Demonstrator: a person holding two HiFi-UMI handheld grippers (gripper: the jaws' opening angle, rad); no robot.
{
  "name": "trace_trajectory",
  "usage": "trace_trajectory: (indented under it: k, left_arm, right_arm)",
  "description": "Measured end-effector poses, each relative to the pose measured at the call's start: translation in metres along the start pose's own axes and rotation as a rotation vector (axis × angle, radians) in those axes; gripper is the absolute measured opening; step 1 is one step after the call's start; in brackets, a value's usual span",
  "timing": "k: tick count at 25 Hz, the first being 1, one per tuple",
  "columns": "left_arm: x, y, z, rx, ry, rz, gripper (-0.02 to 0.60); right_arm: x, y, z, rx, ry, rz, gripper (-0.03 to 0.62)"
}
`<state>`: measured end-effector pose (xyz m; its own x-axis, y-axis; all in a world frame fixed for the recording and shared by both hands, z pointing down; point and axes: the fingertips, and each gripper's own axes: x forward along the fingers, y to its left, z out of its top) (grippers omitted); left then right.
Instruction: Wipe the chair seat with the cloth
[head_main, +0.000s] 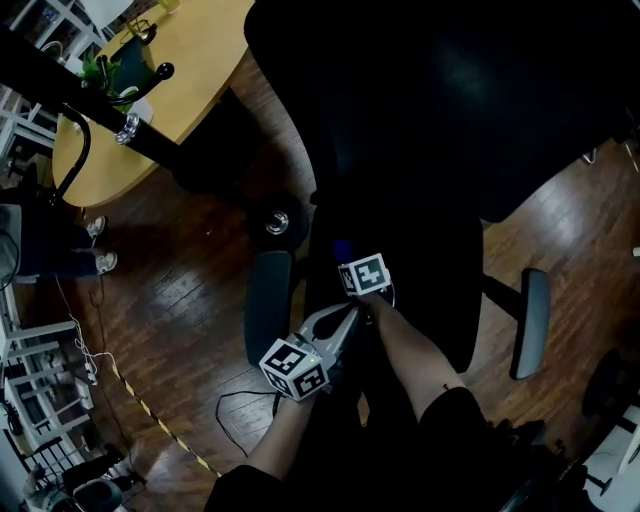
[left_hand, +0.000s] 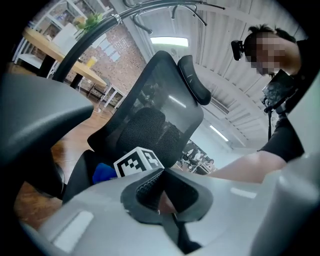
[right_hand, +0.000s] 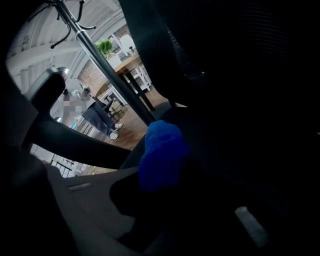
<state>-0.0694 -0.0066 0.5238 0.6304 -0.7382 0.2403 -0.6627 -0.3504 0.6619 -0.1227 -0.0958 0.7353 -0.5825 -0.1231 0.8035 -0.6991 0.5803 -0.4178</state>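
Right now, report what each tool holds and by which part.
The right tool is shut on the blue cloth, gripping a bunched wad of it; which edge cannot be told. The left tool is shut and holds nothing.

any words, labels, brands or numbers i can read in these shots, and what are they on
None: no legible words, brands or numbers in any view.
The only print is black-and-white square marker patterns on the left cube and the right cube, not text.
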Motion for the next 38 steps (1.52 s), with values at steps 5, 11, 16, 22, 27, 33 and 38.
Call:
trace_trajectory:
  k: [5, 11, 16, 22, 27, 33, 38]
  left_arm:
    - [-0.007, 0.006, -0.001, 0.000, -0.001, 0.002, -0.008]
    - [-0.004, 0.004, -0.005, 0.019, 0.020, -0.015, -0.008]
    - [0.003, -0.002, -0.009, 0.032, 0.044, -0.037, -0.008]
    - [0.008, -0.011, -0.011, 0.045, 0.073, -0.061, -0.008]
    - [0.014, -0.014, -0.016, 0.042, 0.082, -0.067, -0.008]
    - [0.015, -0.023, -0.019, 0.045, 0.076, -0.077, -0.008]
    - [0.009, -0.021, -0.023, 0.031, 0.066, -0.073, -0.008]
  right_arm:
    - [0.002, -0.007, -0.002, 0.027, -0.034, -0.002, 0.038]
    - [-0.033, -0.073, -0.032, 0.099, -0.030, -0.122, 0.038]
    - [-0.084, -0.146, -0.064, 0.222, -0.074, -0.227, 0.038]
    - [-0.151, -0.209, -0.105, 0.289, -0.083, -0.359, 0.038]
    - [-0.170, -0.225, -0.118, 0.310, -0.102, -0.383, 0.038]
    - [-0.175, -0.229, -0.118, 0.308, -0.128, -0.385, 0.038]
    - [-0.169, -0.210, -0.098, 0.282, -0.134, -0.394, 0.038]
